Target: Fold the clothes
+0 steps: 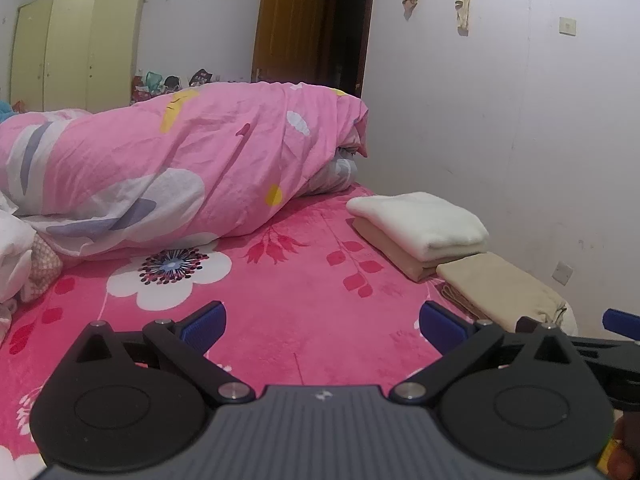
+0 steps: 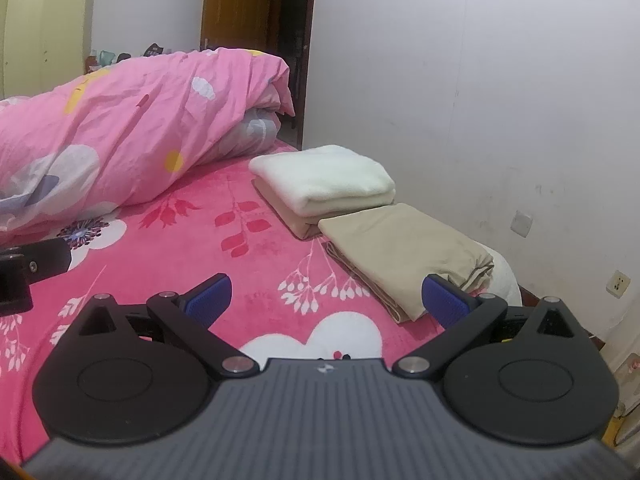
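Two grippers are hovering over our pink floral bed: the left gripper (image 1: 322, 326) and right gripper (image 2: 326, 300) are both gaping wide, gripping nothing. At right of centre in both views, a cream folded cloth (image 2: 322, 178) is lying atop a tan one (image 2: 298, 224), touching a beige folded garment (image 2: 404, 254) nearer us. A pink duvet (image 1: 160, 160) is filling the left.

Bedspread (image 2: 224, 280) open — quilt (image 2: 120, 132) behind.
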The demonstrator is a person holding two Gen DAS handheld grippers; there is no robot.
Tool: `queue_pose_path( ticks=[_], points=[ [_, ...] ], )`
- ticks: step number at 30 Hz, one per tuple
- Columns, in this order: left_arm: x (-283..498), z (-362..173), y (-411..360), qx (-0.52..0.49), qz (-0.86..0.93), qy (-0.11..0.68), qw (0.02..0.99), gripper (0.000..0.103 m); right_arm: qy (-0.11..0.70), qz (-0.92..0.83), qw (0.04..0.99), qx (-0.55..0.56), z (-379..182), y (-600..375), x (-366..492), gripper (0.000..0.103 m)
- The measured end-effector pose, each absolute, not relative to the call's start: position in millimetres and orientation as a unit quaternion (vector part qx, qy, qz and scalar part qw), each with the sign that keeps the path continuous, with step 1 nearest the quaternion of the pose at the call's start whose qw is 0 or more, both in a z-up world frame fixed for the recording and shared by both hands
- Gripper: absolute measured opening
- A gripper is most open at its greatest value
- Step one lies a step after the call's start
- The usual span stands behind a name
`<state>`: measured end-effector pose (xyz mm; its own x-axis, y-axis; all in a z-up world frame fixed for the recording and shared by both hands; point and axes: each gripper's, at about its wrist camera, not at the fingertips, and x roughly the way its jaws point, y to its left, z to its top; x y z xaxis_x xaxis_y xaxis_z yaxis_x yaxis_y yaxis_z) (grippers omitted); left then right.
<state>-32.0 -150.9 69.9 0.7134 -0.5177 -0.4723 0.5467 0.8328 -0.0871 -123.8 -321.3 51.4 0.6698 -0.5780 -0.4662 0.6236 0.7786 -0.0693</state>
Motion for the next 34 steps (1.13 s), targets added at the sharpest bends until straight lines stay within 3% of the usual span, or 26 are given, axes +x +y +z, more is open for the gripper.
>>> queue_pose_path(
  ticks=[34],
  points=[
    [-33.1, 70.2, -154.0, 0.028, -0.295, 0.247, 0.923, 0.103, 0.239, -0.326, 0.914, 0.037, 52.2, -316.2, -123.3, 0.102]
  ],
)
